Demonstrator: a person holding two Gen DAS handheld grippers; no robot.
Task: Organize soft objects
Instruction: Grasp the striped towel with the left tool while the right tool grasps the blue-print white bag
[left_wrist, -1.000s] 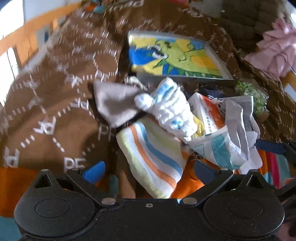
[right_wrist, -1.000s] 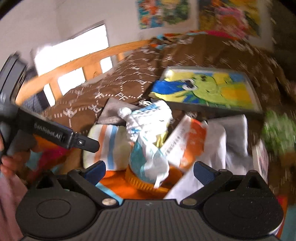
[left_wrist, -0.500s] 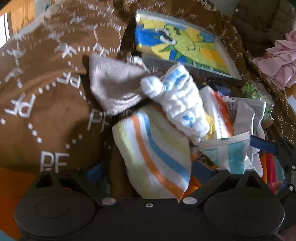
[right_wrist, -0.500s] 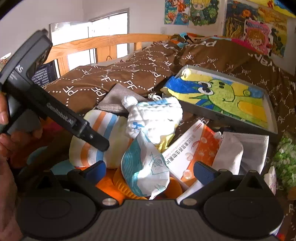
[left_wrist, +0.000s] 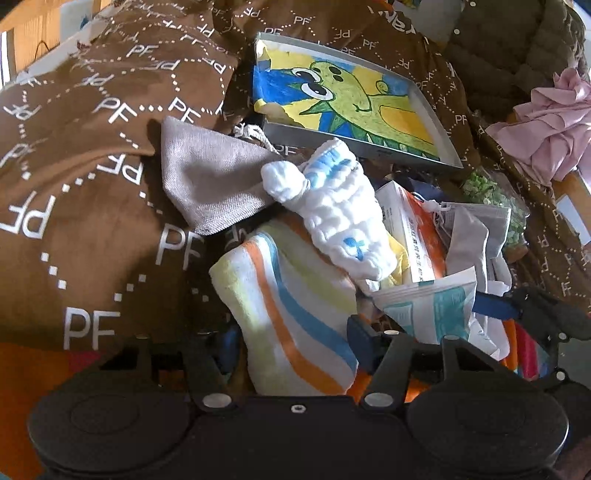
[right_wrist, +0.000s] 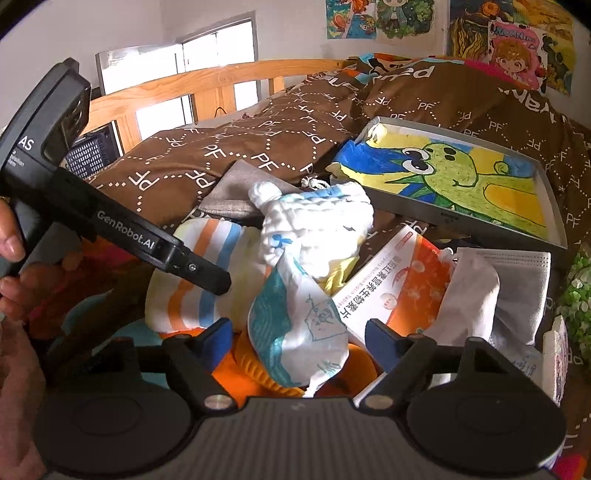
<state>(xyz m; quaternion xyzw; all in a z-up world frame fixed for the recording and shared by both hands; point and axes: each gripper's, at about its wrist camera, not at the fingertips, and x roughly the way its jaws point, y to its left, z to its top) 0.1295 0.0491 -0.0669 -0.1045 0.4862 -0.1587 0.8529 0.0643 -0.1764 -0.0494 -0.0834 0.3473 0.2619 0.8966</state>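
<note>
A heap of soft things lies on a bed covered by a brown patterned duvet, seen from two hand-held grippers aimed down at it.

At the left, the left gripper straddles the near end of a striped towel, white with orange, blue and yellow bands. Its jaws have just been closing and the towel sits between them; whether the pads already press on it cannot be told. This looks like the start of a pick-up, taken at the towel's free end.

Behind the towel a grey cloth pouch lies on the duvet. A white crinkled cloth with blue marks rests across the towel's far end, so it would likely slide off in a lift.

Further right, the right gripper brackets a white and teal pouch. Its jaws have also just been closing, with a gap visible on both sides, so it is not yet gripping. An orange and white tablet box and a grey face mask crowd that side. Beyond them sits a framed green cartoon picture.
</note>
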